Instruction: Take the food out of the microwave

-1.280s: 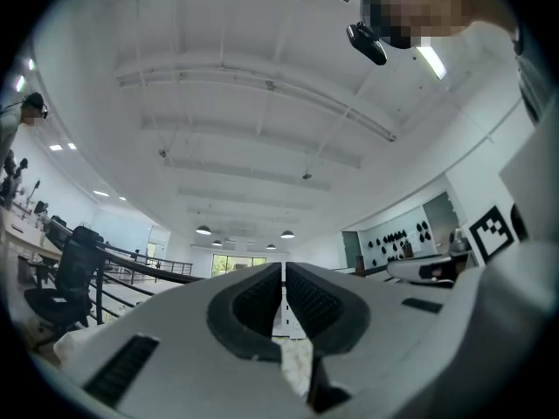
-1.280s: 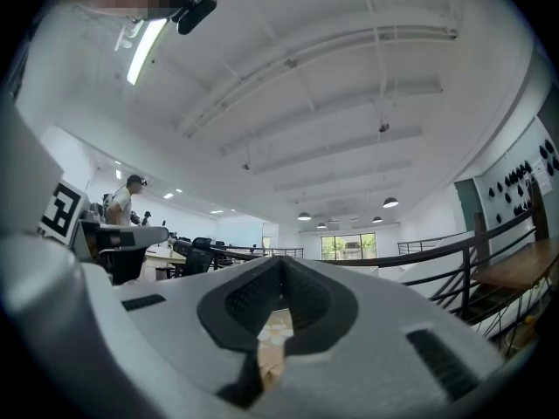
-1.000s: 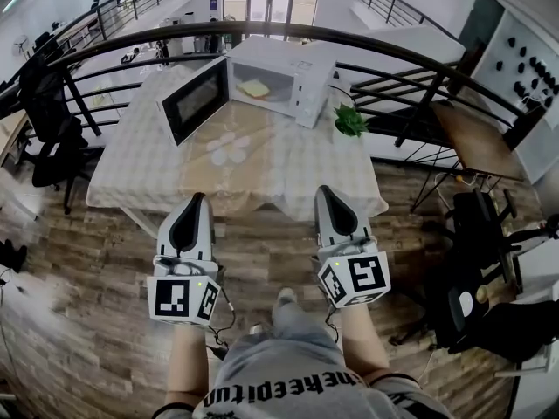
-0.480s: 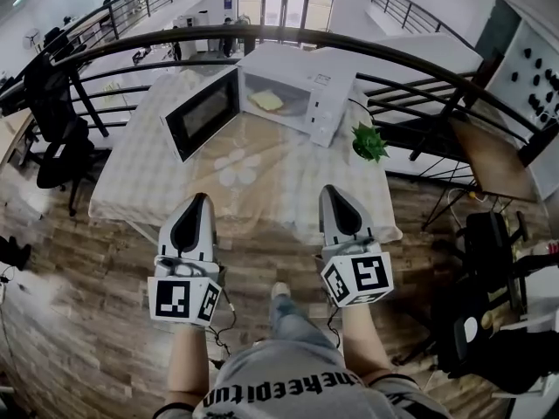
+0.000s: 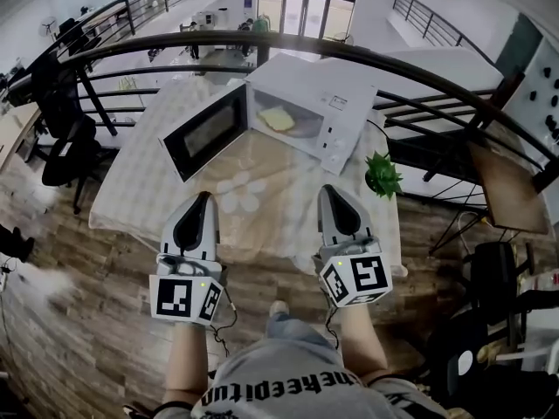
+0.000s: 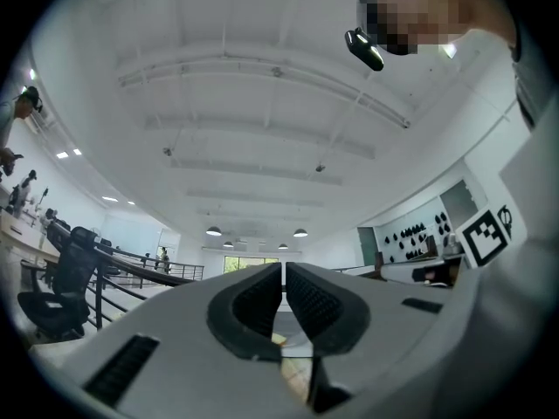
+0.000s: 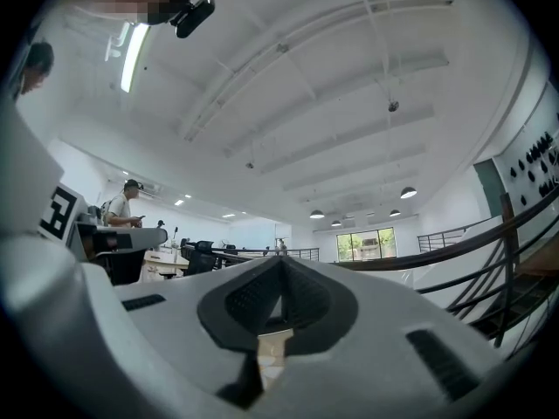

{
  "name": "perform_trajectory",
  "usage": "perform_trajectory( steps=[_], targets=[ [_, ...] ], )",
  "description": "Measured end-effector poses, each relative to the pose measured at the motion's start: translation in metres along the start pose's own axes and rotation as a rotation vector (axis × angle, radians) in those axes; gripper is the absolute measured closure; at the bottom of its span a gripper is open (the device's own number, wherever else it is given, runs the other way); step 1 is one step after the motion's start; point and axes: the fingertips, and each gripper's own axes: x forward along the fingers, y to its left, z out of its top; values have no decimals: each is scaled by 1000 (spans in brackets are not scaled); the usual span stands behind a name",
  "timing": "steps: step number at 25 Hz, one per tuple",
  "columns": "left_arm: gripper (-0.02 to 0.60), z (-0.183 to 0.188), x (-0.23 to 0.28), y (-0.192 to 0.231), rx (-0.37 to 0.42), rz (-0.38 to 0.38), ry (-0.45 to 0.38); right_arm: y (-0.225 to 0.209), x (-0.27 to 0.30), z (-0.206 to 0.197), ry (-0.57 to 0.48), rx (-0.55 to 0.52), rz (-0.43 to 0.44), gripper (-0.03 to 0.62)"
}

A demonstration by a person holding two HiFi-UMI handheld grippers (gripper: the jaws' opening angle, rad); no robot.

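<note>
closer than a second ago: table [image 5: 144,195] and microwave [image 5: 336,103], both drawn nearer to me in the head view; my two tongs keep their places in that view.
item, left tongs [image 5: 203,197]: held low before me, tip toward the table's near edge, jaws drawn together to a hairline slit, nothing between them.
item, right tongs [image 5: 330,190]: alongside, well apart from the left, jaws pressed together, pinching nothing.
item, microwave: white, on the far part of the table, door [image 5: 205,131] swung wide to the left.
item, food [image 5: 278,118]: pale yellow slice, lying inside the open microwave, untouched.
item, potted plant [image 5: 383,175]: at the table's right edge, right of the microwave.
item, railing [image 5: 175,42]: dark, curving behind the table.
</note>
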Motion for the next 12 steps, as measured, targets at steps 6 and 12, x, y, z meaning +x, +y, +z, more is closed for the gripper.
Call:
perform_trajectory(
  steps=[6,12],
  targets=[
    [566,-4,44,0,17,17,-16,-28,38,0,-19,3,32,589],
    [566,-9,76,-5,26,28,-36,-53,61,-2,-29,-4,49,589]
  ],
)
